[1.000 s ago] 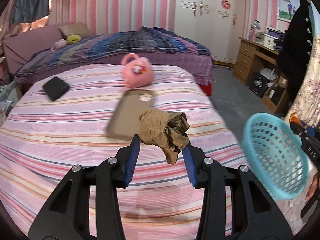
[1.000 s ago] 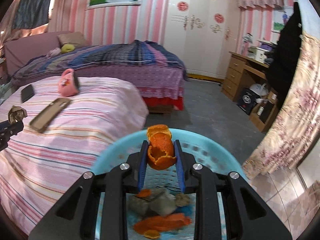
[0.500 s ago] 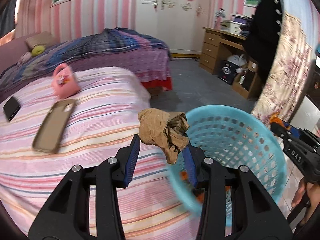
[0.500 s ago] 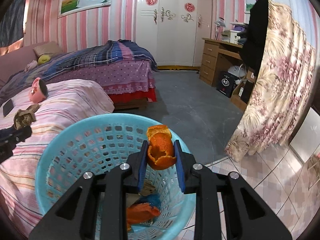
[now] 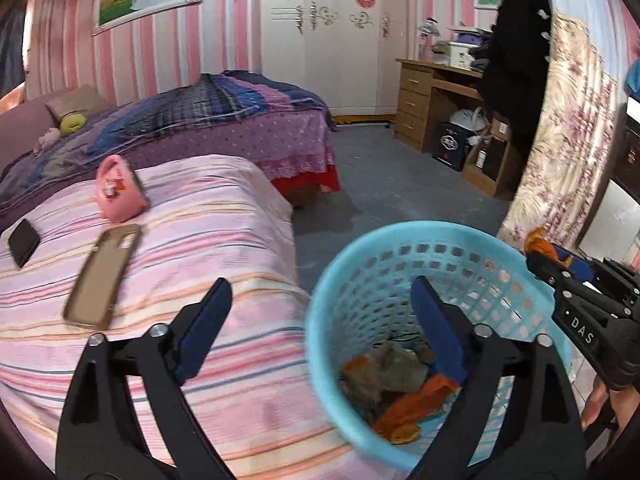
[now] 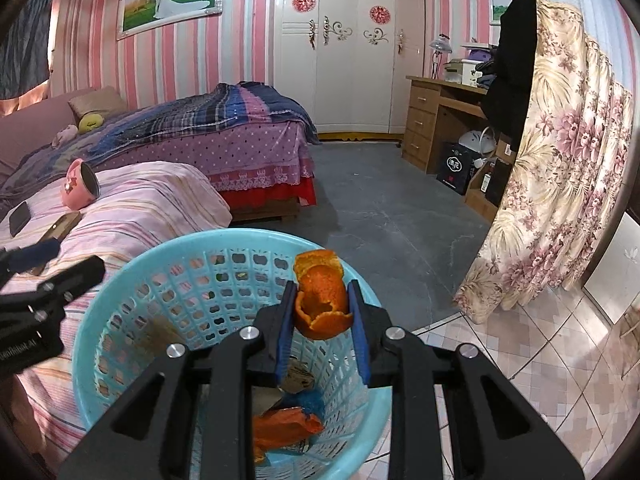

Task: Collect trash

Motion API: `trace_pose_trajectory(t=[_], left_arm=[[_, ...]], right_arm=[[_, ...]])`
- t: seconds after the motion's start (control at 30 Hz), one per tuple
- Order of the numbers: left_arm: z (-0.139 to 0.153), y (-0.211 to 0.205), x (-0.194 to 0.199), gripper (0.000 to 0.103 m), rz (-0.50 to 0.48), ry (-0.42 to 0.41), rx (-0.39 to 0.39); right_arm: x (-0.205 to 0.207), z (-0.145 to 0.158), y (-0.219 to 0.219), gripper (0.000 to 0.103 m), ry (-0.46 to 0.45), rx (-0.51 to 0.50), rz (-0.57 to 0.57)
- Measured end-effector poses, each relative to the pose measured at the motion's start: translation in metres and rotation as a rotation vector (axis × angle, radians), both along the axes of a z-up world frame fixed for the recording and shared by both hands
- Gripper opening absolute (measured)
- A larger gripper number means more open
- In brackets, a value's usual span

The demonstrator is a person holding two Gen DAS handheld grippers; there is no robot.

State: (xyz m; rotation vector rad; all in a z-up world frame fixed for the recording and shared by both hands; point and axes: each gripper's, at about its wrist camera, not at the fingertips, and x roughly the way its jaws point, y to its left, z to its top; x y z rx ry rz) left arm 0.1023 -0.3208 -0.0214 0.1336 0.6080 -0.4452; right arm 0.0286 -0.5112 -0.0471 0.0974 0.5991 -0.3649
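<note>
1. Pink-striped walls surround a bedroom with two beds; the nearer bed [image 5: 192,240] has a pink striped sheet, and a light blue plastic basket [image 5: 400,240] stands on the floor just beside it.

2. What has just changed: half a second ago the left gripper [image 5: 320,300] was clamped on a crumpled brown paper wad over the basket rim. Its blue-padded jaws are now spread wide apart with nothing between them, above the basket's opening.

3. The wad is no longer held. A brownish crumpled lump [image 5: 384,372] lies among the rubbish at the basket's bottom; this is likely the wad, though blur makes it uncertain.

4. The right gripper [image 6: 322,312] is still closed firmly on a curled piece of orange peel [image 6: 322,300], holding it above the far side of the basket's opening, as it did a second ago.

5. Inside the basket, the right view shows more orange peel [image 6: 284,428], something blue and a brownish scrap, all lying loose at the bottom.

6. On the nearer bed remain a pink mug [image 5: 118,192] on its side, a tan phone case [image 5: 104,276] and a black phone [image 5: 24,242]. None of these look like trash.

7. For the task, this suggests one piece is delivered and the left tool is free. The next sensible step would be letting go of the peel so it falls into the basket.
</note>
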Motion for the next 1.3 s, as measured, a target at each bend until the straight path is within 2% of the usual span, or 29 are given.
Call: trace_pose_trajectory(t=[0.13,0.17,0.2,0.27,0.3,0.4,0.47,0.6,0.8,1.07,1.2,1.3], left_arm=[[0.004,0.027,0.002,0.096,0.057,-0.012,-0.001],[0.005,0.034,0.003,0.097,0.069,-0.012,-0.002],[0.007,0.042,0.003,0.097,0.080,-0.012,-0.003],[0.008,0.058,0.003,0.097,0.108,-0.009,-0.009],[0.010,0.068,0.002,0.097,0.125,-0.008,-0.014],[0.012,0.088,-0.001,0.097,0.162,-0.009,-0.018],[0.014,0.104,-0.005,0.097,0.188,-0.013,-0.018],[0.019,0.134,-0.015,0.097,0.227,-0.024,-0.017],[0.027,0.182,-0.034,0.097,0.299,-0.043,-0.029],[0.033,0.227,-0.059,0.097,0.374,-0.084,-0.022],[0.030,0.247,-0.069,0.097,0.397,-0.072,-0.061],[0.025,0.255,-0.074,0.097,0.406,-0.062,-0.054]], right_arm=[[0.003,-0.001,0.004,0.027,0.004,0.010,0.015],[0.005,-0.001,0.005,0.031,0.006,0.015,0.018],[0.006,-0.001,0.008,0.036,0.003,0.016,0.014],[0.006,0.001,0.014,0.075,-0.003,0.006,0.005],[0.005,0.002,0.017,0.079,-0.008,0.001,0.005],[0.006,0.004,0.029,0.083,-0.016,0.007,0.008],[0.007,0.006,0.035,0.093,-0.021,0.002,0.008],[0.008,0.014,0.052,0.098,-0.049,-0.008,0.009],[0.009,0.028,0.074,0.098,-0.100,0.009,0.013],[0.000,0.039,0.121,0.098,-0.147,-0.001,0.067],[-0.008,0.044,0.139,0.098,-0.155,-0.009,0.099],[-0.016,0.047,0.156,0.098,-0.168,-0.020,0.123]])
